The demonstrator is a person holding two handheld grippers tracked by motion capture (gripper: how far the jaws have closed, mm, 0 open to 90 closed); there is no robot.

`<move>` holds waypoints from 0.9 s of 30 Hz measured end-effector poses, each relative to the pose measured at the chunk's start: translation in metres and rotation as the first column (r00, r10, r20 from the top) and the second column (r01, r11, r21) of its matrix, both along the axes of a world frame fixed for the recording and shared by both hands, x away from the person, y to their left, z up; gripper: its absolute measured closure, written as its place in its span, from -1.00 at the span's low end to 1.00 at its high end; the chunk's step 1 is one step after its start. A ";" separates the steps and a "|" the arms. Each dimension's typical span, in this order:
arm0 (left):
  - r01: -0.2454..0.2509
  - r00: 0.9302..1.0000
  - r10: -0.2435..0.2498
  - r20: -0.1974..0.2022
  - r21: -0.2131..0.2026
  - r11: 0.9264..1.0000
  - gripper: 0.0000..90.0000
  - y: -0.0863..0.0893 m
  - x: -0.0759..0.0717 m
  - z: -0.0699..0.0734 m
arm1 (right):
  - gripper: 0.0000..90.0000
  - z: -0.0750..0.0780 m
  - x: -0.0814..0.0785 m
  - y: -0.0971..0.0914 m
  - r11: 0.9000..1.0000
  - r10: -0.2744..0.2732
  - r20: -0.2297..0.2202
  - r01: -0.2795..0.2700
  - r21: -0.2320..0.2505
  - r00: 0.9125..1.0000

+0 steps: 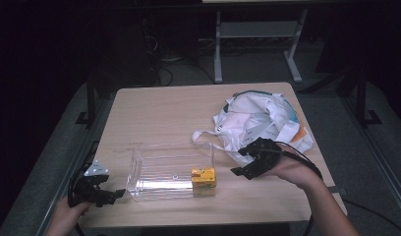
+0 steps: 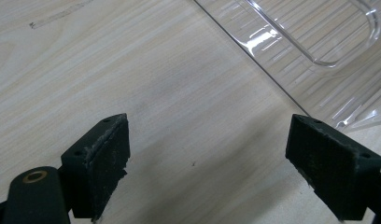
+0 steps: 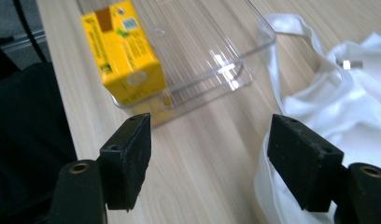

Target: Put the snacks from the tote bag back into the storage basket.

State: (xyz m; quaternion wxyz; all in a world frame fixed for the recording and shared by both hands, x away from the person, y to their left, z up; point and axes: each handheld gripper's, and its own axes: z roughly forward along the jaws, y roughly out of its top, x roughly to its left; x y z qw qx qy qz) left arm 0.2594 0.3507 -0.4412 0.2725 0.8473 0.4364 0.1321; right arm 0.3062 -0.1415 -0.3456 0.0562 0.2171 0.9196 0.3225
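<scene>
High view: clear plastic bin (image 1: 164, 172) mid-table w/ yellow carton (image 1: 203, 182) in its right end, my two grippers either side.
My left gripper (image 1: 117, 194) sits near the table's front-left edge, just beside the bin's left wall, jaws wide apart & empty; left gripper view shows bare pale wood-grain table (image 2: 132, 84) between the pads, ribbed clear bin (image 2: 310, 46) up right. My right gripper (image 1: 240, 162) is also wide open, holding nothing, between the carton and a crumpled white cloth bag (image 1: 262, 120). Right gripper view adds carton (image 3: 128, 56) detail: boxy, glossy, printed label, standing inside the bin corner (image 3: 226, 60); soft cloth (image 3: 338, 98) lies close on the right, strap looping toward the bin.
</scene>
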 end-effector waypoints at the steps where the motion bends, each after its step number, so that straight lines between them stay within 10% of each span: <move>1: -0.001 1.000 0.001 0.001 -0.001 1.000 -0.70 0.000 0.000 0.000 | -0.34 -0.002 -0.001 -0.003 1.000 -0.014 -0.002 0.014 0.003 1.000; 17: 0.003 1.000 -0.003 0.002 0.008 1.000 -0.70 0.001 0.000 0.000 | -0.36 -0.037 -0.026 -0.052 0.977 -0.205 0.046 0.201 0.074 0.978; 27: 0.003 1.000 -0.003 -0.002 0.012 1.000 -0.70 0.001 0.000 -0.001 | -0.37 -0.066 -0.044 -0.083 0.931 -0.353 0.040 0.347 0.116 0.935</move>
